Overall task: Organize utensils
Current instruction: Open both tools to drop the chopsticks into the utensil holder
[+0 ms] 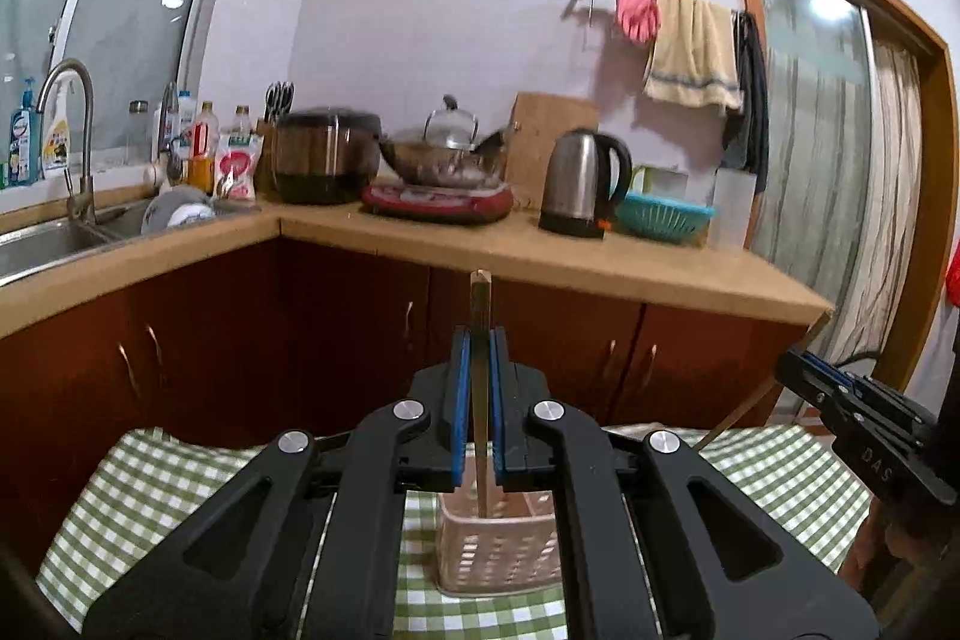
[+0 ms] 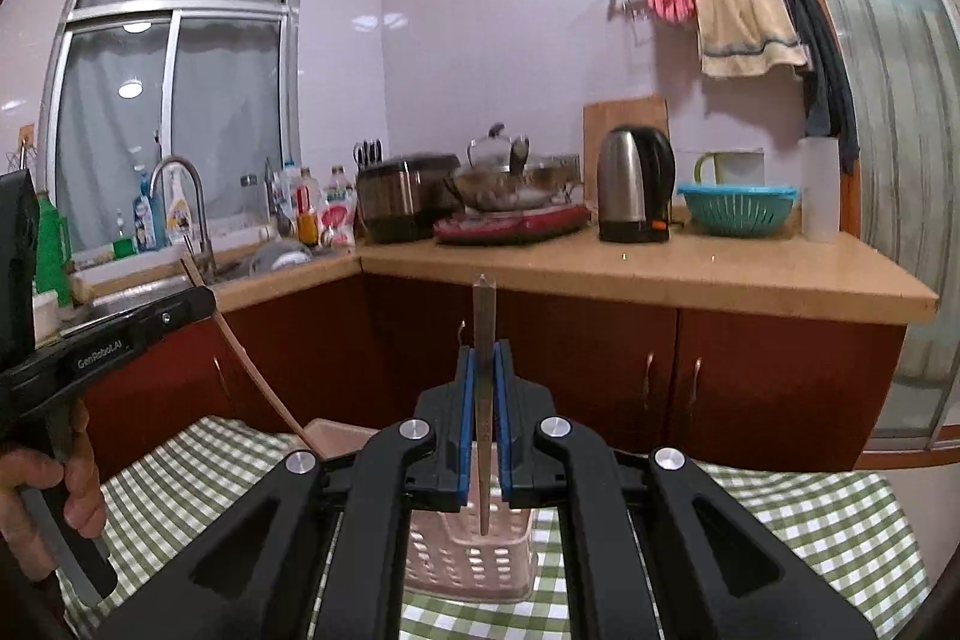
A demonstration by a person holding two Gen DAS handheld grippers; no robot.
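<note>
Nearest to us, our left gripper (image 1: 480, 400) has its blue pads pinched on a single chopstick (image 1: 480, 316), held upright so its lower tip hangs over the pink slotted basket (image 1: 498, 550) on the green checked tablecloth (image 1: 150, 490). Our right gripper (image 2: 480, 412) does the same with a second chopstick (image 2: 483, 340), jaws pressed tight on its shaft, its tip pointing down at the same basket (image 2: 468, 556). We judge the vertical hold is chosen so each stick can drop straight into a compartment; which compartment we cannot tell. Neither tip clearly rests inside yet. At the left edge of the right view, a hand (image 2: 42, 496) grips the left tool's handle. Beyond the table run the red cabinets (image 2: 750, 376) and counter (image 2: 720, 274), carrying a kettle (image 2: 636, 184) and a teal colander (image 2: 738, 211), well apart from our work.
</note>
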